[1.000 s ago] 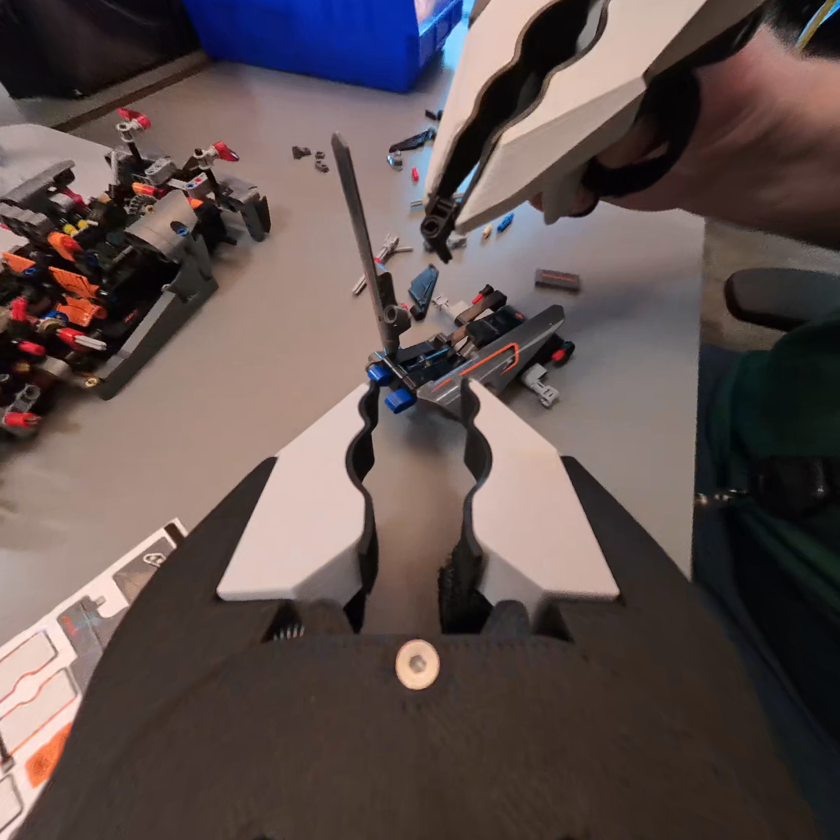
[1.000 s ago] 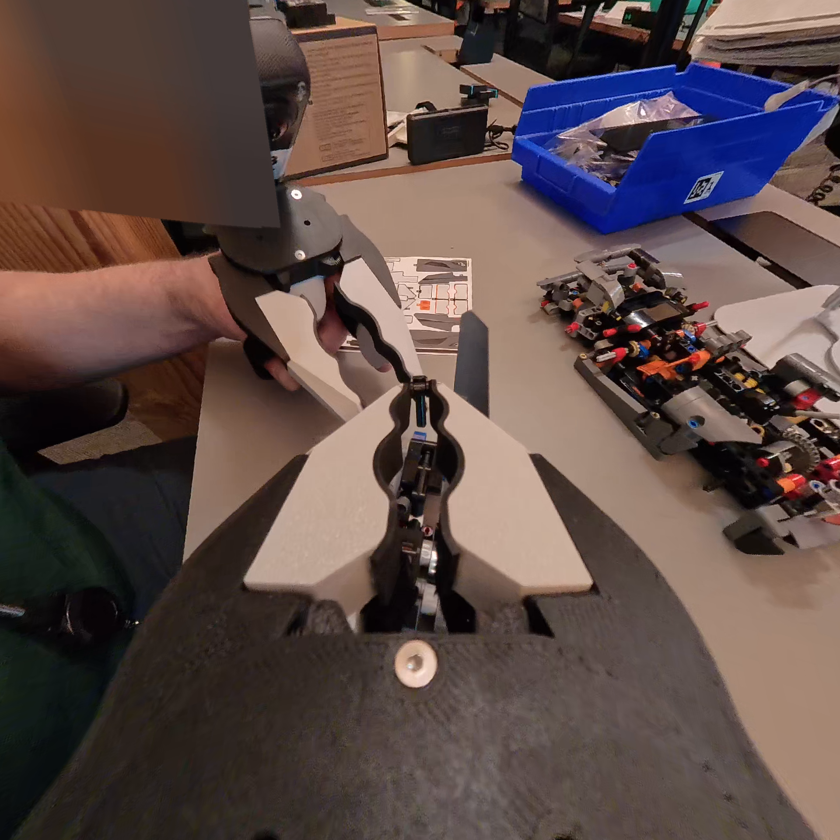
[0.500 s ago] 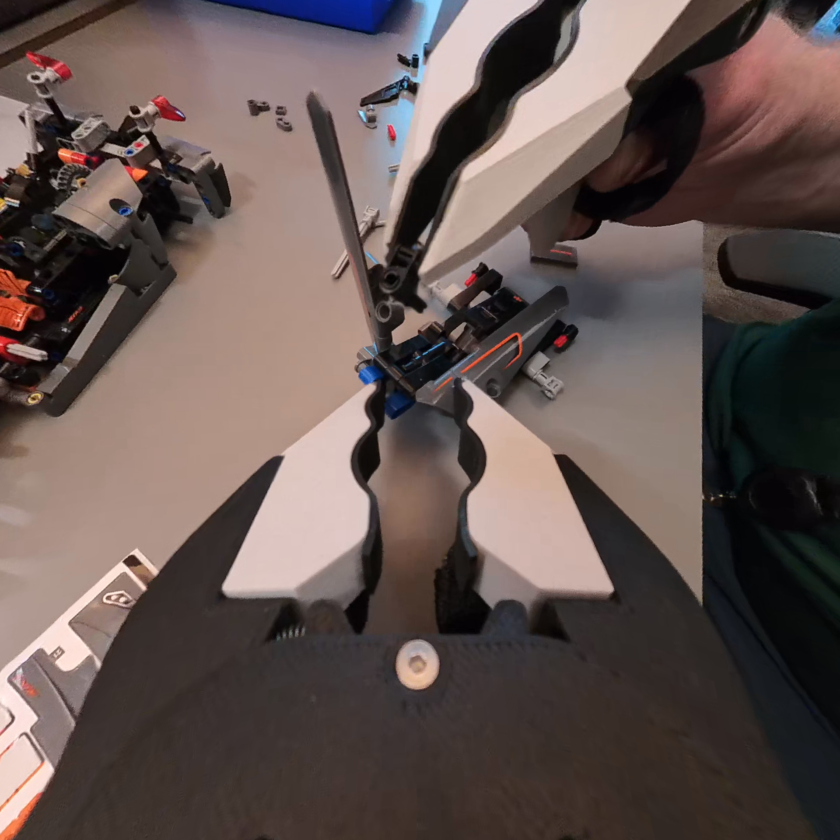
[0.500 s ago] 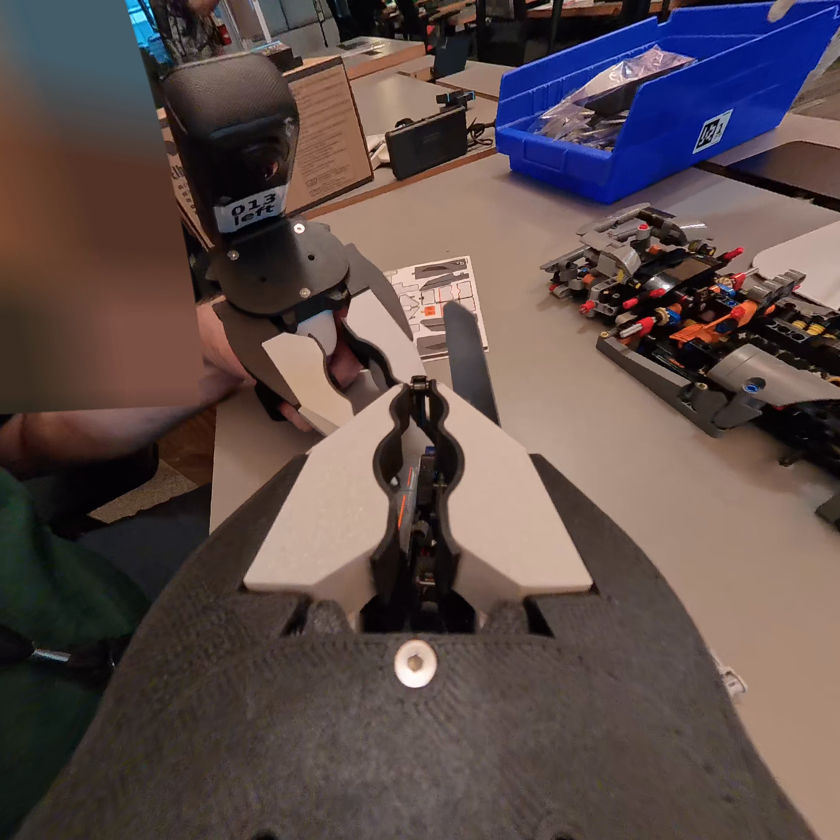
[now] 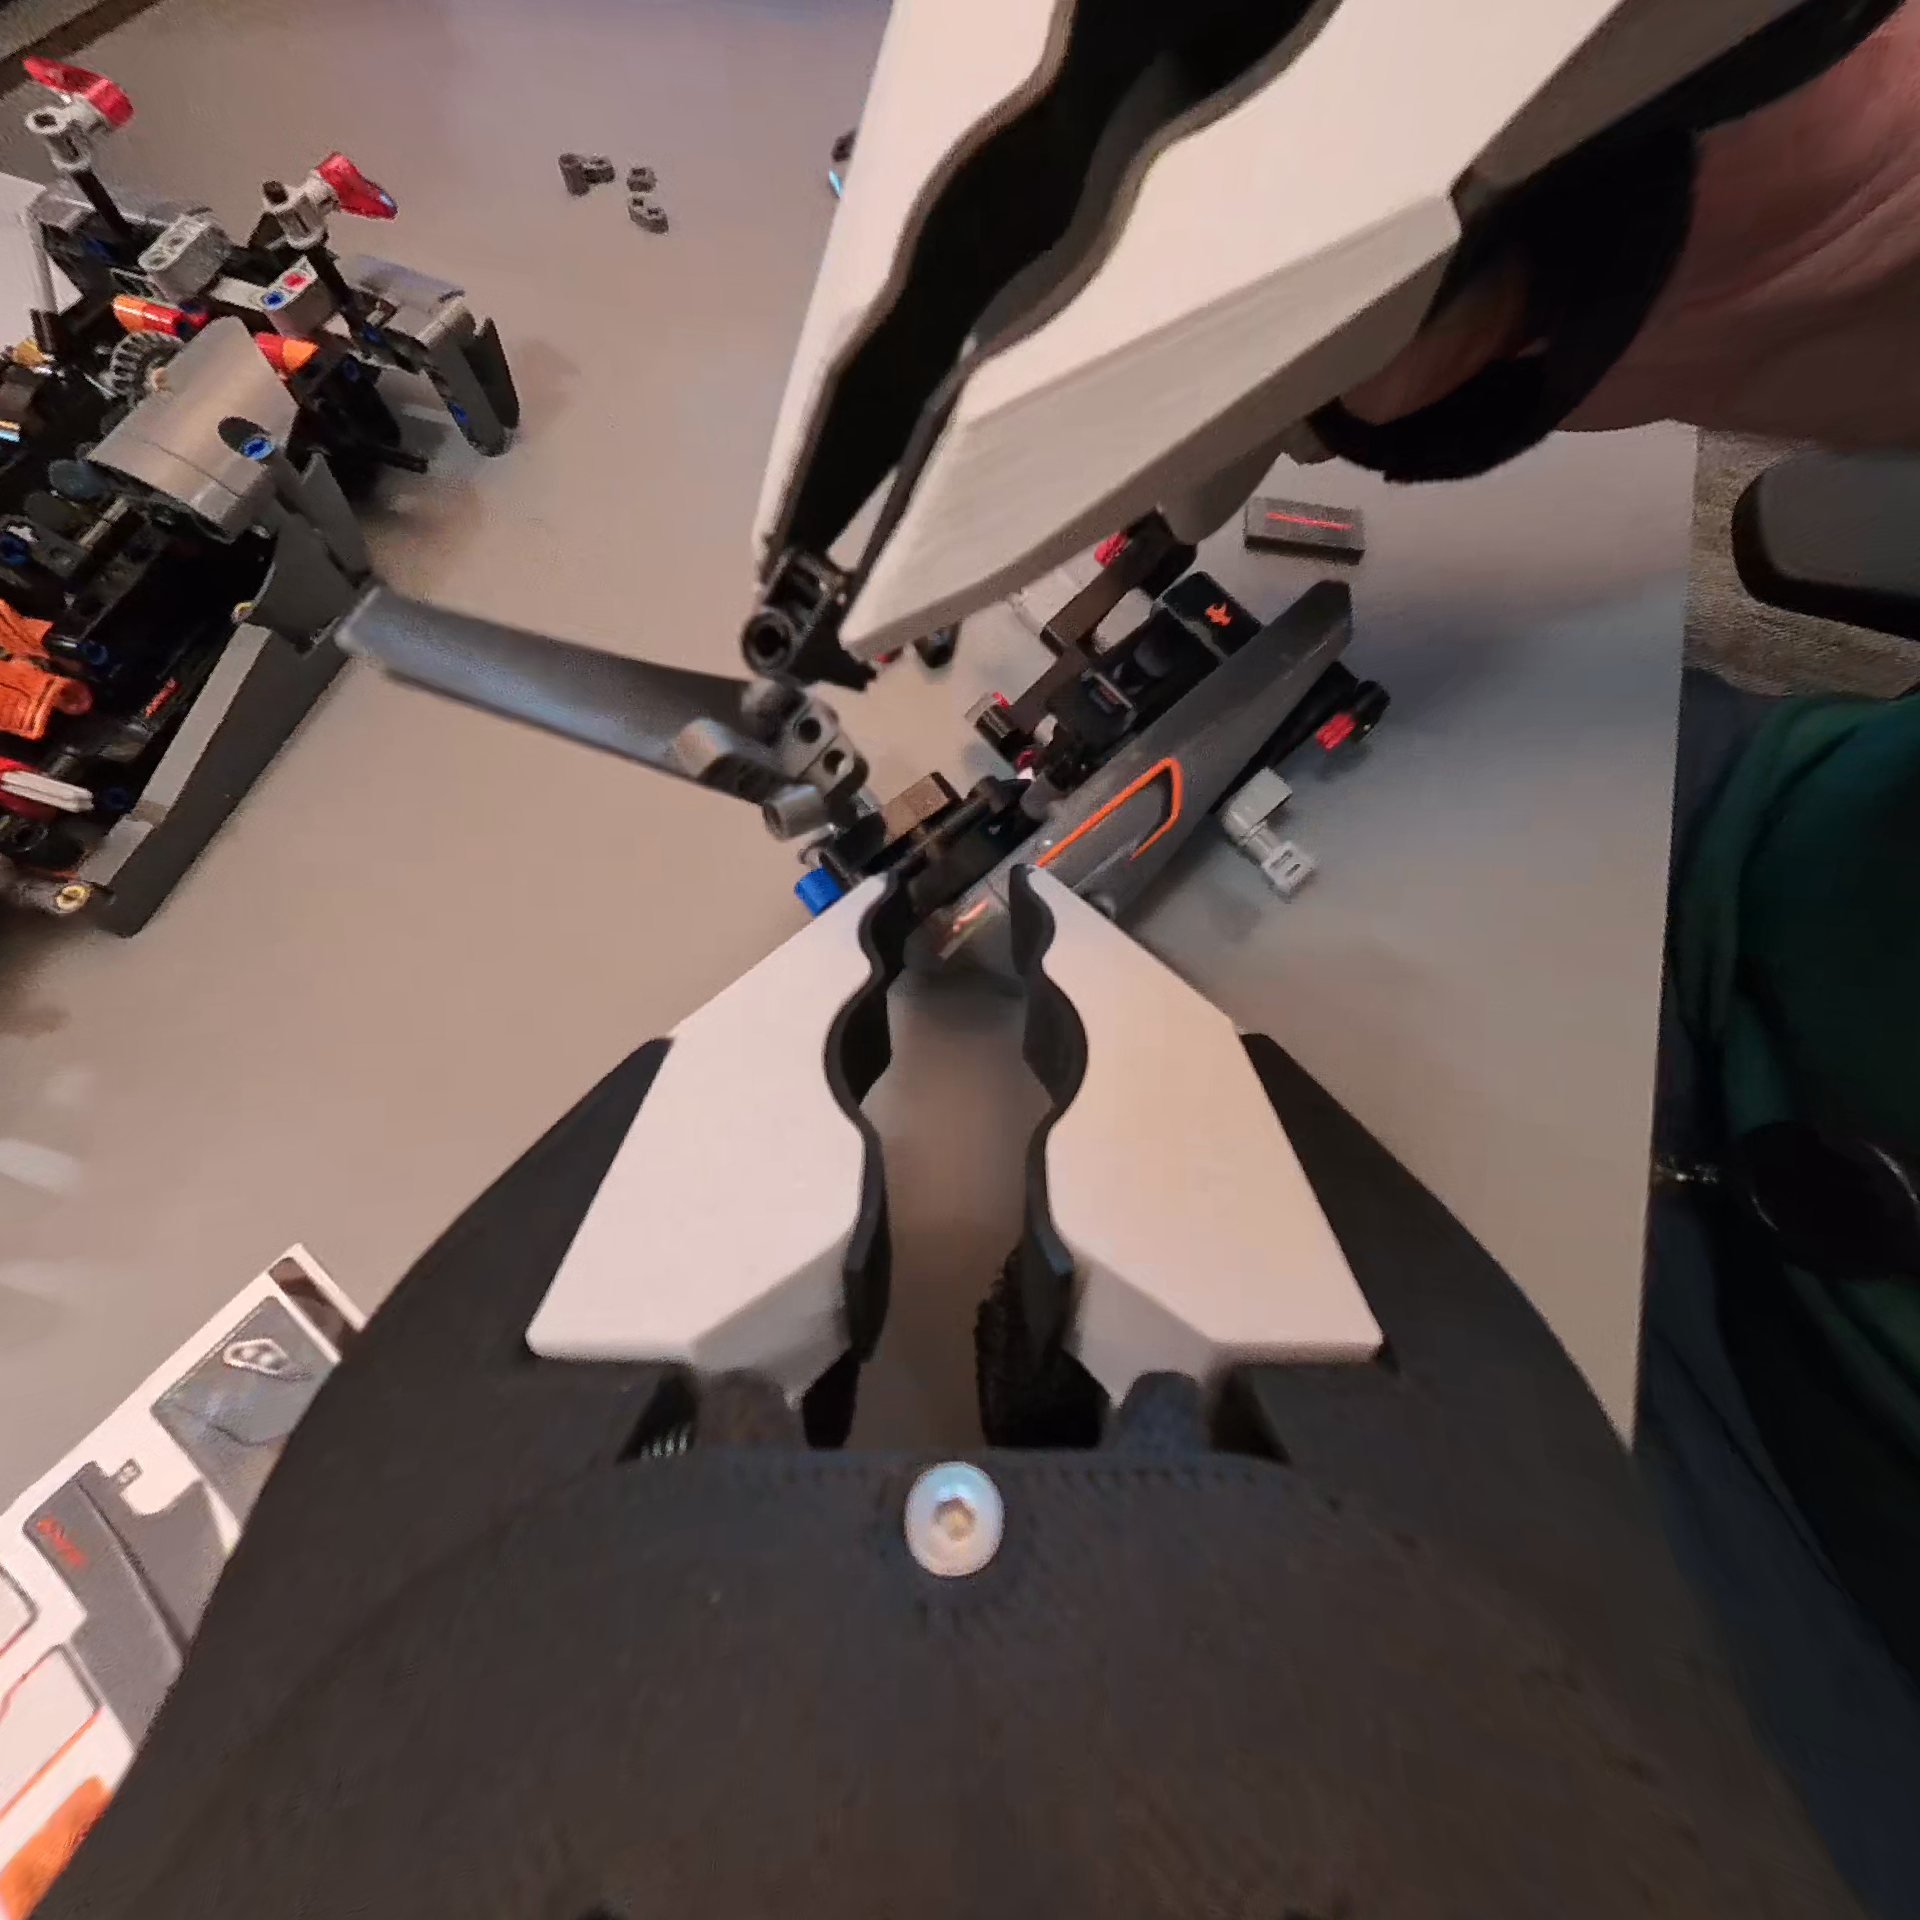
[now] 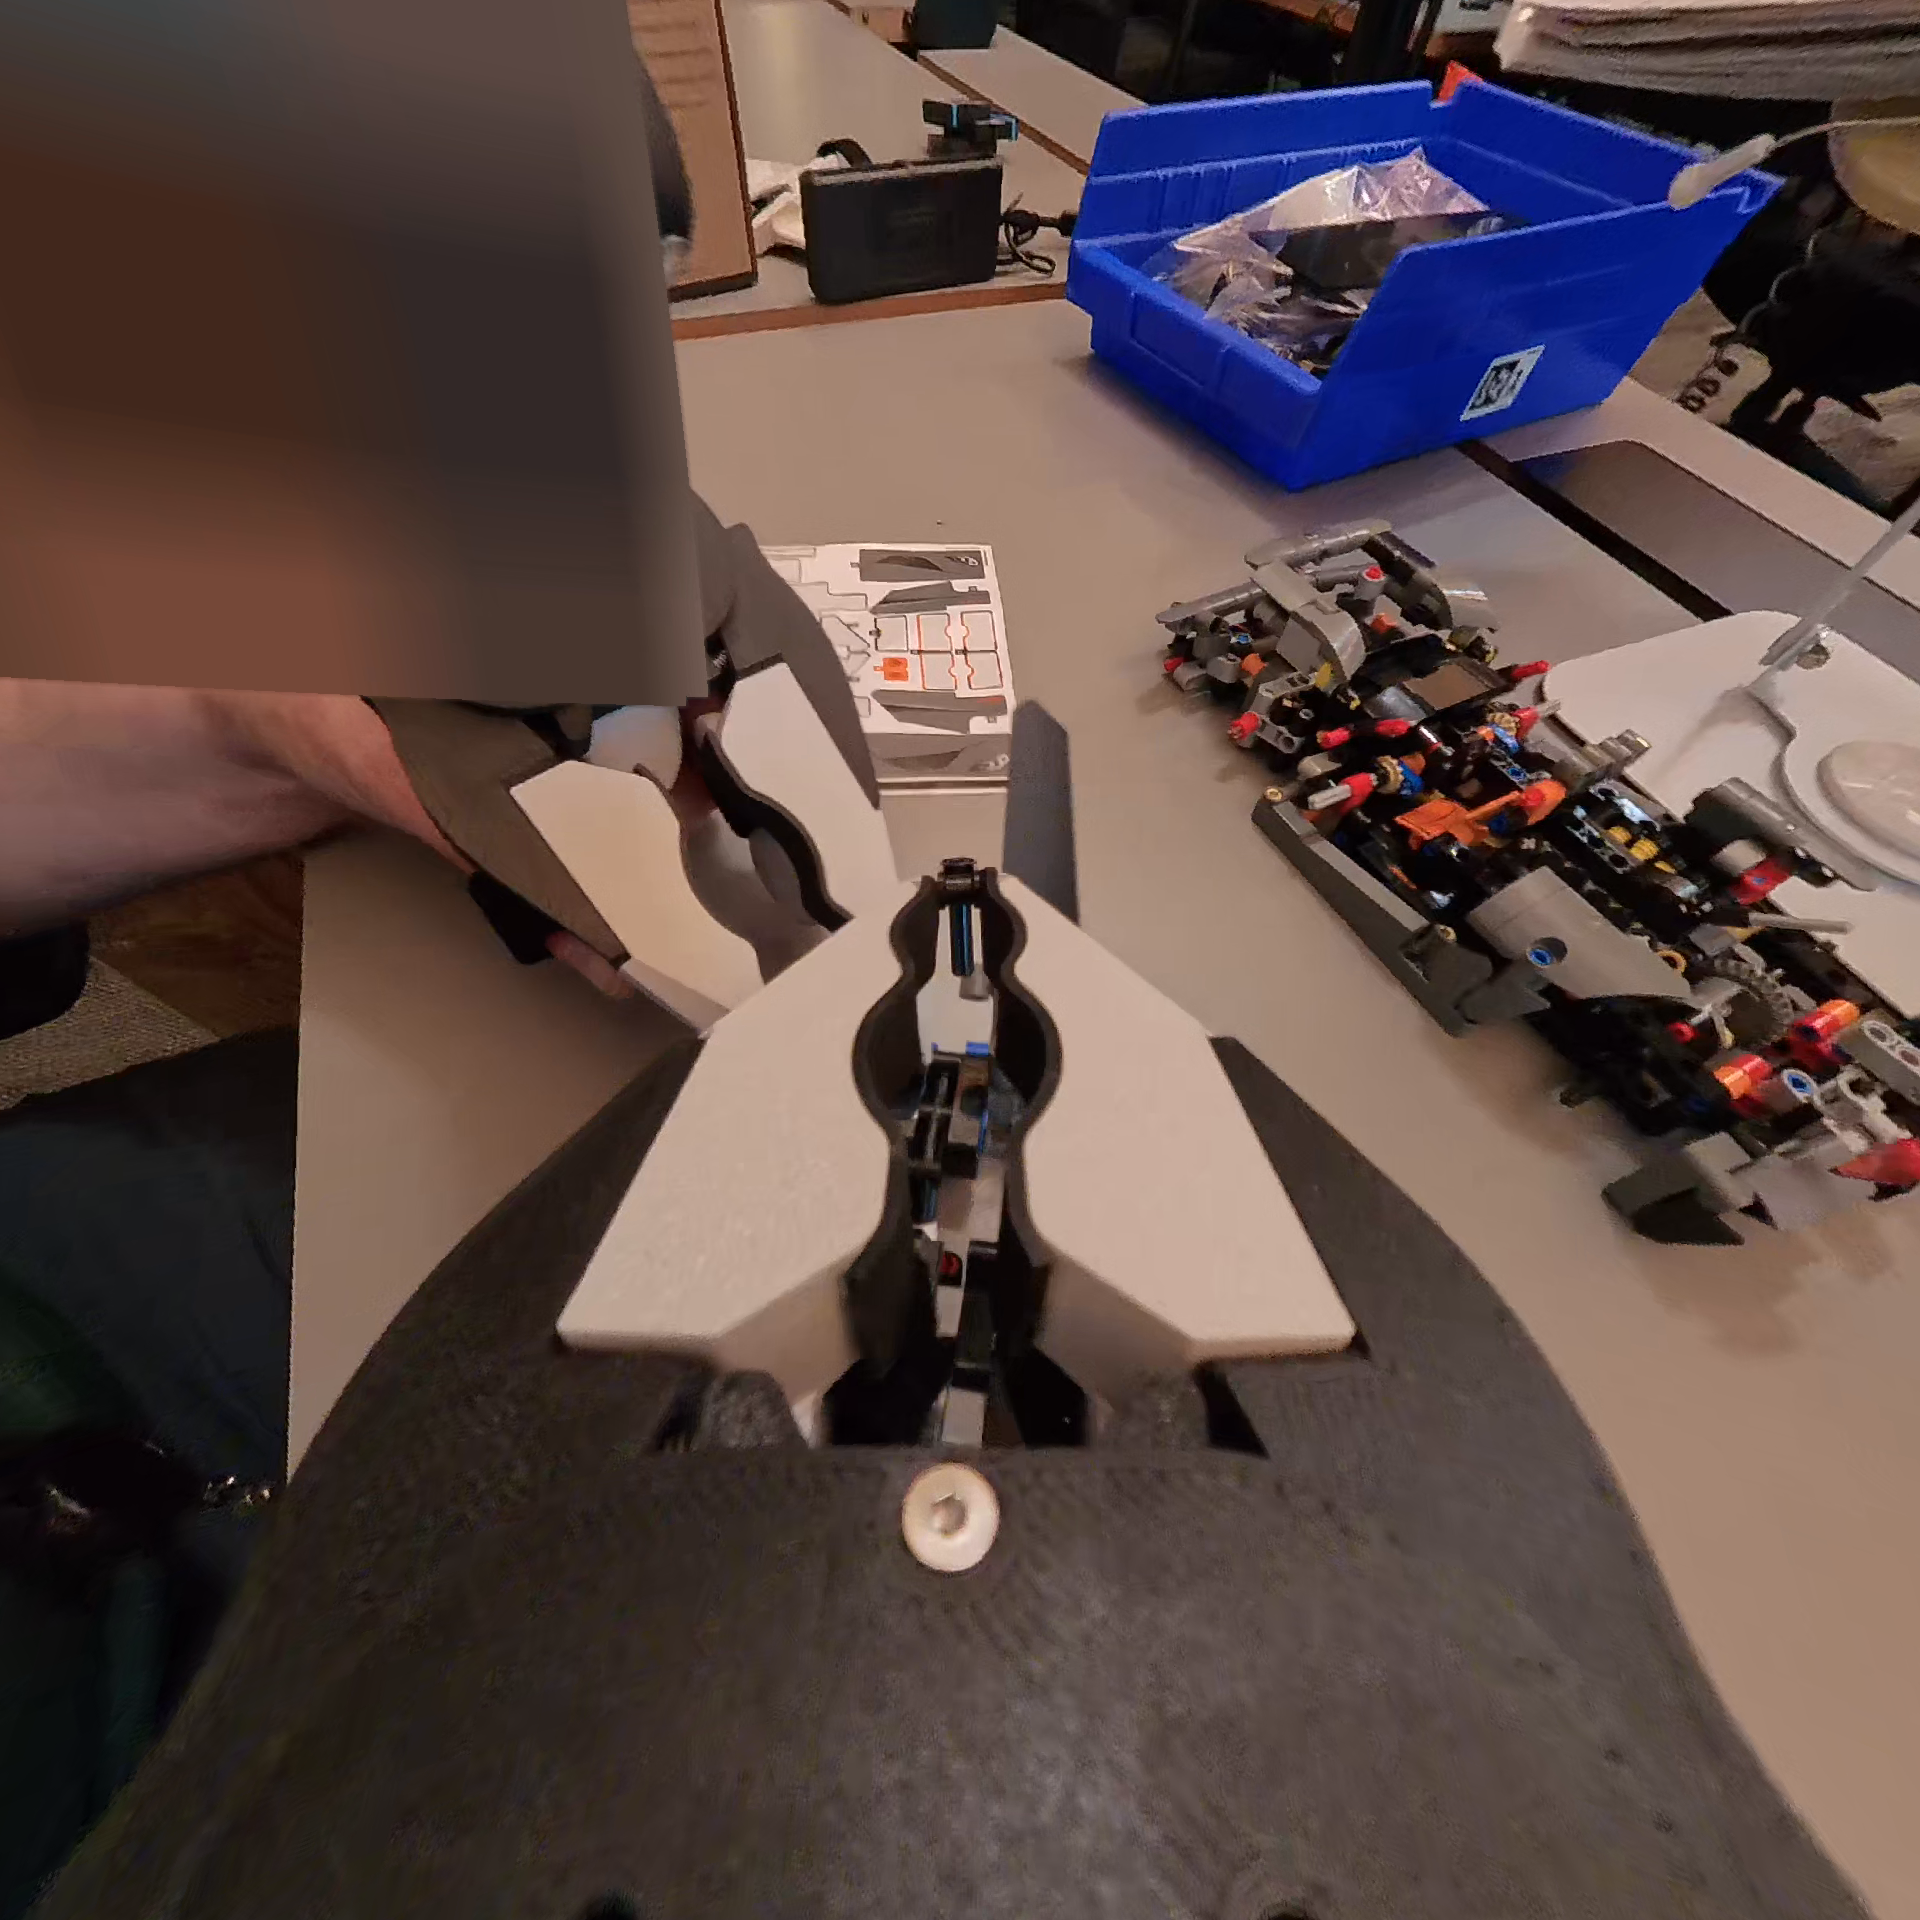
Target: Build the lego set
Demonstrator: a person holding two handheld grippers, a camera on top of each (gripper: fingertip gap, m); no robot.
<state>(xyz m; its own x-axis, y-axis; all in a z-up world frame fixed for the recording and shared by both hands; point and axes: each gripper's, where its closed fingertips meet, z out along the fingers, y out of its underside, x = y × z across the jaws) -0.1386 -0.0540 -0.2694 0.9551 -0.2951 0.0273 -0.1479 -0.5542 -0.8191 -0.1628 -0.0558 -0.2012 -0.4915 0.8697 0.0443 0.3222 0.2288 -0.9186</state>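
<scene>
- The left gripper (image 5: 951, 899) sits low on the table (image 5: 520, 1039) with its two fingers apart. Their tips touch the near end of the small dark lego piece with the orange line (image 5: 1132, 821). I think it is there to keep the piece from sliding, but it does not look clamped on it.
- The right gripper (image 5: 805, 623) comes down from above, its fingers pinched tight on a little black connector (image 5: 790, 623). It hangs just over the gray joint (image 5: 800, 748) of the small build, likely to push it in.
- A long gray blade (image 5: 540, 675) sticks out to the side from that joint. It lies close to the spot and could get bumped.
- Loose bits (image 5: 1299, 520) lie behind the build.
- Farther off sit the big car frame (image 6: 1558, 862), a sticker sheet (image 6: 914, 655) and a blue bin (image 6: 1403, 260) with bags.
</scene>
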